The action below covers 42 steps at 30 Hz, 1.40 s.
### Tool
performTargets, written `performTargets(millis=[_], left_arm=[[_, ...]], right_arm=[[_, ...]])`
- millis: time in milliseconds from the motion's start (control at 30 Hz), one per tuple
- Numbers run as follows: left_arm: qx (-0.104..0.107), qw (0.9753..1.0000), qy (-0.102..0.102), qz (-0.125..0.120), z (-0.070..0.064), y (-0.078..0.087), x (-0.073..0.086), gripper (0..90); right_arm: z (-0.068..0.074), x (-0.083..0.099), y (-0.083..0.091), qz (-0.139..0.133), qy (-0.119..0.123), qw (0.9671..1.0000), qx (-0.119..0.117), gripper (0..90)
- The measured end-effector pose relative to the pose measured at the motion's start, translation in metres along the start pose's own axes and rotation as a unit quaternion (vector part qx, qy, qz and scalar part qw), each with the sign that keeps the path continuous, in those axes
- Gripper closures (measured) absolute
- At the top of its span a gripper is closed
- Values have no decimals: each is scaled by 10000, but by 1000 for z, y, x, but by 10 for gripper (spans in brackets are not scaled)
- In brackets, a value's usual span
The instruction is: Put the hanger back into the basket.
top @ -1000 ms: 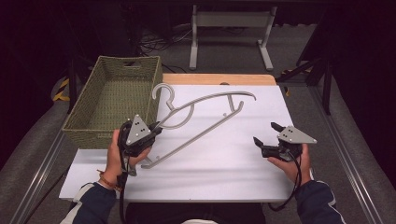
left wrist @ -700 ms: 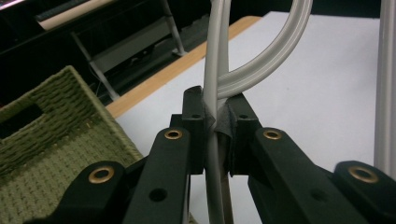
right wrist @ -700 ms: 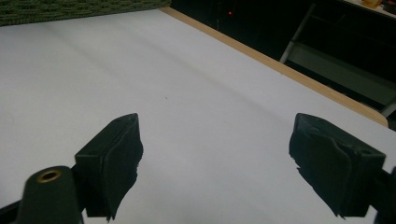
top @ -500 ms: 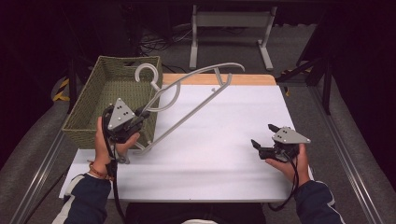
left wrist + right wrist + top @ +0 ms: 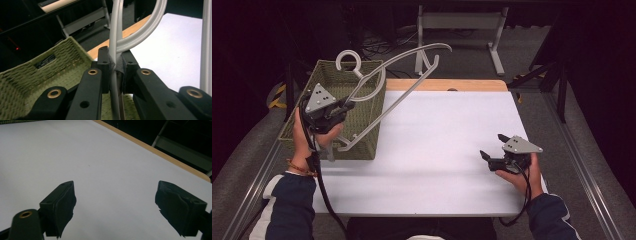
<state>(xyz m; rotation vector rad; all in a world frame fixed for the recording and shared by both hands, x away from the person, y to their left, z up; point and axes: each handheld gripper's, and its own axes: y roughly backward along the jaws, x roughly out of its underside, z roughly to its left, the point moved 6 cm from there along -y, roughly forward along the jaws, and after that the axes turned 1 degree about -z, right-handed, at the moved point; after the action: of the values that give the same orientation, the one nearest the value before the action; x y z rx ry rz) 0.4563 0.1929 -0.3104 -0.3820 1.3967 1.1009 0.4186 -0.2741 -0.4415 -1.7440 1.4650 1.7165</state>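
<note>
left gripper (image 5: 346, 106) fingers pinching grey hanger (image 5: 404, 52), lifted over green basket (image 5: 362, 117). right gripper (image 5: 493, 149) fingers spread above white surface (image 5: 437, 135).

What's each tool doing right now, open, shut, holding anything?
Left tool: shut on the hanger, held up over the basket.
Right tool: open, holding nothing, over the table.

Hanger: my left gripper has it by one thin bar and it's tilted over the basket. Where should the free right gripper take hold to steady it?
Probably the long straight bar of the hanger, coming from the table side with the right gripper, whose jaws stand open. That bar is thin, straight and faces the right hand. The left gripper is shut on the curved arm by the hook, above the green basket.
</note>
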Motion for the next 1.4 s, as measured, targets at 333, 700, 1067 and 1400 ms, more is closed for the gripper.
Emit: performTargets(millis=[333,700,1067,1400], left_arm=[[-267,9993,3,270,35,-6,8,815],[-438,9977,44,512,67,-20,18,814],[-569,9959,192,673,97,-41,36,813],[-770,9915,249,1019,120,-48,48,811]], right_arm=[[4,-2,-1,-72,-19,9999,-82,168],[8,-2,-5,-33,-72,9998,-198,168],[10,-1,-7,24,-137,9996,-260,170],[14,-1,-9,50,-149,9994,-322,173]])
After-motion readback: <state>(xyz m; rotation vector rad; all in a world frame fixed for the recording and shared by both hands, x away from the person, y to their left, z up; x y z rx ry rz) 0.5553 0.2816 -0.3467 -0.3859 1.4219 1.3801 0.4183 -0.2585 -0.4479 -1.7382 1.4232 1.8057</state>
